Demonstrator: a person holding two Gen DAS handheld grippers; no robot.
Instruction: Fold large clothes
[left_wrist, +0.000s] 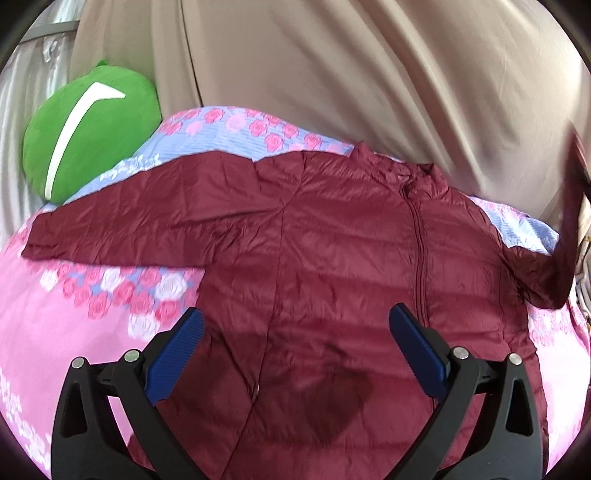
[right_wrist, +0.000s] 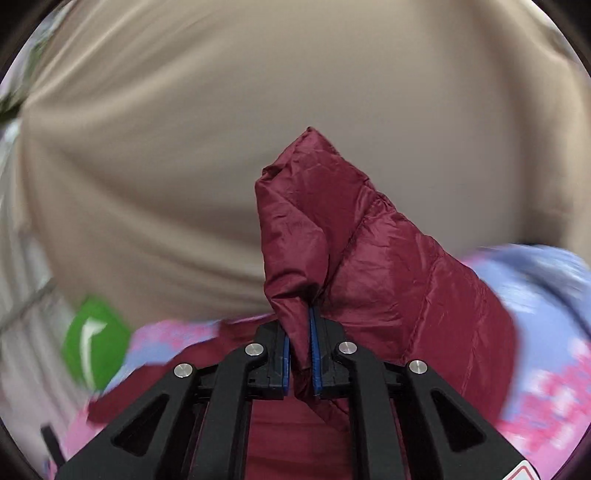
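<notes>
A maroon quilted jacket (left_wrist: 332, 240) lies front up, zipper closed, on a pink and blue floral bedspread (left_wrist: 74, 317). Its left sleeve (left_wrist: 122, 221) lies stretched out flat to the left. My left gripper (left_wrist: 295, 321) is open and empty, hovering above the jacket's lower front. My right gripper (right_wrist: 299, 321) is shut on the jacket's right sleeve (right_wrist: 332, 251) and holds its end lifted above the bed. That sleeve rises off the bed at the right edge of the left wrist view (left_wrist: 554, 266).
A green round plush cushion (left_wrist: 92, 129) sits at the back left of the bed; it also shows blurred in the right wrist view (right_wrist: 94, 343). A beige curtain (left_wrist: 332, 66) hangs behind the bed. Striped objects (left_wrist: 583, 258) lie at the far right edge.
</notes>
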